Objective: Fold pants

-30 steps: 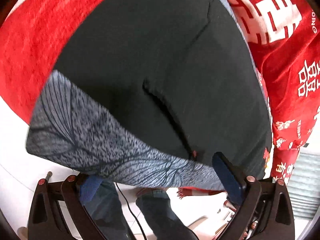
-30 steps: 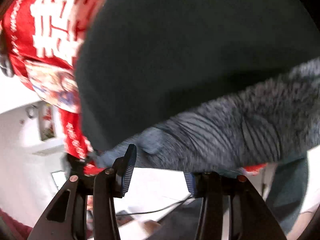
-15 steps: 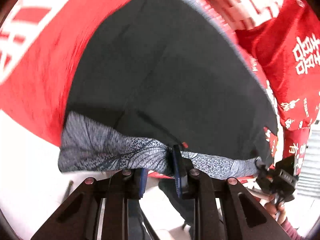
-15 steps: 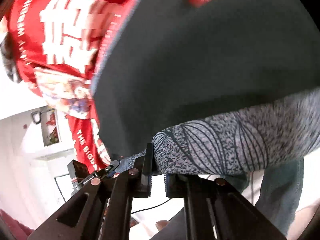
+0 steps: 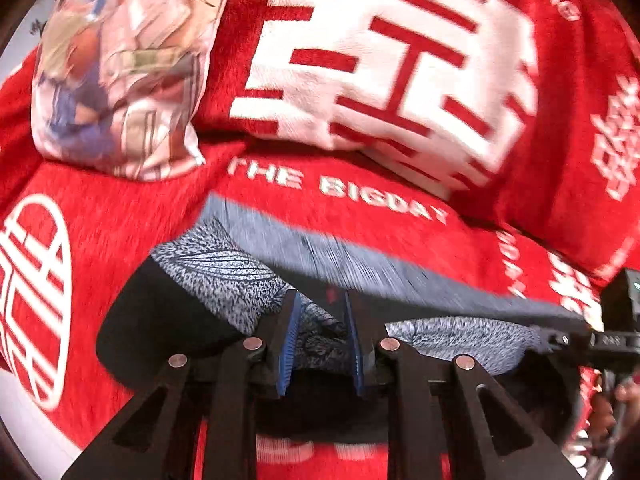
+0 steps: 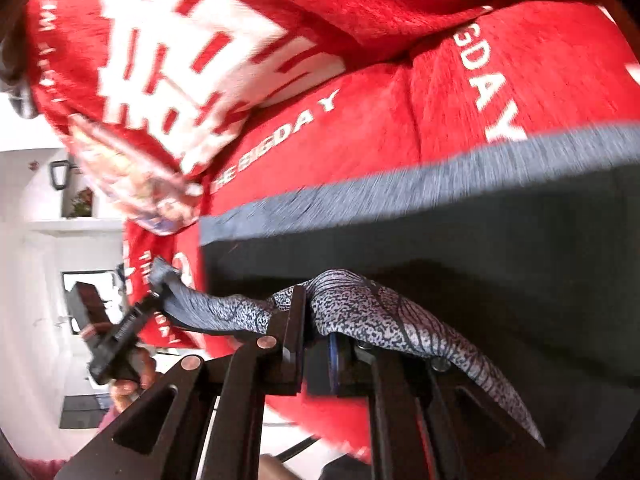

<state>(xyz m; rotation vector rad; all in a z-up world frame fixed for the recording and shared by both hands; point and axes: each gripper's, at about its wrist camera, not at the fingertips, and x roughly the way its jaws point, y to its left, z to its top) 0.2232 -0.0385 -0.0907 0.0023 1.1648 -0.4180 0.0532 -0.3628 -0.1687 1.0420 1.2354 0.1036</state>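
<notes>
The pants [image 5: 152,328] are dark with a grey patterned waistband [image 5: 240,276] and lie on a red blanket. My left gripper [image 5: 320,336] is shut on the waistband and holds it lifted. My right gripper [image 6: 316,336] is shut on the same waistband [image 6: 360,304] further along. The dark pant fabric [image 6: 460,232] is spread over the blanket beyond my right gripper, with a grey hem [image 6: 400,184] at its far edge. Each gripper shows at the edge of the other view, the right one in the left wrist view [image 5: 592,336] and the left one in the right wrist view [image 6: 132,320].
The red blanket [image 5: 360,208] with white lettering covers the surface. A red pillow with large white characters [image 5: 380,60] and a printed cushion [image 5: 120,68] lie at the back. A white wall with a shelf [image 6: 48,208] is left of the right wrist view.
Both grippers closed on the waistband and then carried it up and forward over the pants. The views swung from the pants' dark fabric to the blanket and pillows.
</notes>
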